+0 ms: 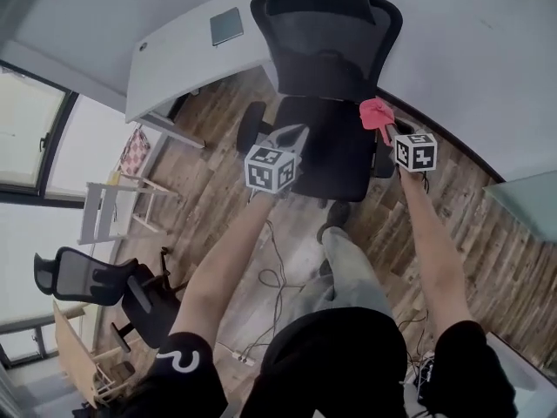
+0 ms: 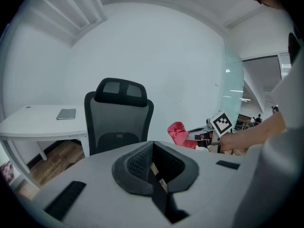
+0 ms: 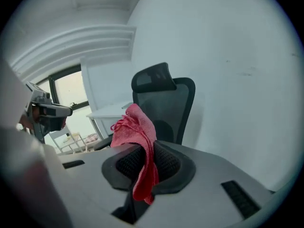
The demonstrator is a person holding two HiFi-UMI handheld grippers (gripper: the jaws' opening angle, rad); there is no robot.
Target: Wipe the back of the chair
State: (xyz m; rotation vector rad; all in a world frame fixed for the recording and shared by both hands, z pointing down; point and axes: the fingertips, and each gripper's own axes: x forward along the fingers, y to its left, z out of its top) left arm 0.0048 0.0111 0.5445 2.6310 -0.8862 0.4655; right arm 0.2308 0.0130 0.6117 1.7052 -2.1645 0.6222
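**Red cloth in the right claw, short of the chair back**

Red and crumpled, the cloth is pinched between the closed jaws of the right claw. One bunch stands up above the pads and a tail hangs below them. The left claw is pressed together with nothing in it.

The black mesh chair stands ahead of the person, with its back toward the white wall and its seat facing the person. Both claws hover near the front of the seat, one toward each side. The cloth is apart from the chair back.

Just beside the chair, on the person's left, is a white table with a flat grey slab lying on it. A second chair, also black, stands on the wooden floor, well apart to the left.
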